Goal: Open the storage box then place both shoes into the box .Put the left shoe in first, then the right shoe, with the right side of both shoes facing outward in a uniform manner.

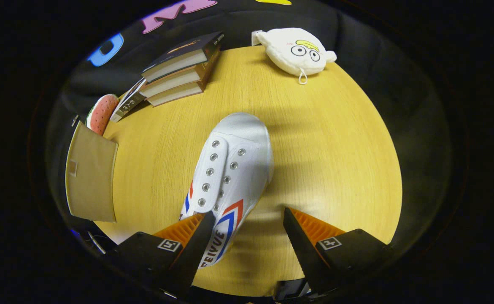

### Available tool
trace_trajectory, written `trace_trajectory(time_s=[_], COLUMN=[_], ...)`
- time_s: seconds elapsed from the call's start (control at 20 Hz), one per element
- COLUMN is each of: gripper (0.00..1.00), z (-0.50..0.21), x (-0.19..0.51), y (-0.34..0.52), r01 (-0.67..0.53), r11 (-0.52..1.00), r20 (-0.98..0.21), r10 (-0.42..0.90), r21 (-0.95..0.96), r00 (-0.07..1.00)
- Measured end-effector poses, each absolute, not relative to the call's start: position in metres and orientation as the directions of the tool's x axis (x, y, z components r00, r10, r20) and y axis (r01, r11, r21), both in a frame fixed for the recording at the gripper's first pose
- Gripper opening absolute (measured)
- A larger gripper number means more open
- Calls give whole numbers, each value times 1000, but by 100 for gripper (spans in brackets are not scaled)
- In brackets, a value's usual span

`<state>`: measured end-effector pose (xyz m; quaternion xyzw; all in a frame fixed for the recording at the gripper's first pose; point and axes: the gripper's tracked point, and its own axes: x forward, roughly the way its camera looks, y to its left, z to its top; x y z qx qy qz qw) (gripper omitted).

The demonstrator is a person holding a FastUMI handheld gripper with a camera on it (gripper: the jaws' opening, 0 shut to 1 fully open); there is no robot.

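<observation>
A white canvas shoe (230, 169) with red and blue stripes and metal eyelets lies on the yellow wooden table (335, 169), toe pointing away from me. Its heel end reaches back between my fingers and sits against the left finger (196, 240). The right finger (301, 240) stands apart from the shoe with bare table between them. My gripper (249, 211) is open and hangs just above the shoe's rear half. A tan box panel (90, 177), the storage box as far as I can tell, stands at the table's left edge beyond the left finger.
A leaning stack of books (179, 69) stands at the far left of the table. A white plush face (297, 50) lies at the far edge. A watermelon-patterned soft toy (101, 112) sits behind the tan panel.
</observation>
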<state>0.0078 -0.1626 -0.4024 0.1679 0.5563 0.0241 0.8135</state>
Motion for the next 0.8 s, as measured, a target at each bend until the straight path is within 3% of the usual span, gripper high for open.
trace_trajectory(time_s=[0.15,0.25,0.65,0.8], gripper=[99,69,42,19], z=[-402,-405,-402,-406], x=[20,20,13,10], y=[-146,-143,-150,-149], r01=[119,159,221,269], r11=[912,898,863,836], r20=[-861,-865,-864,-857], r10=[318,330,368,376], r21=[392,411,455,478], r00=[396,377,343,353])
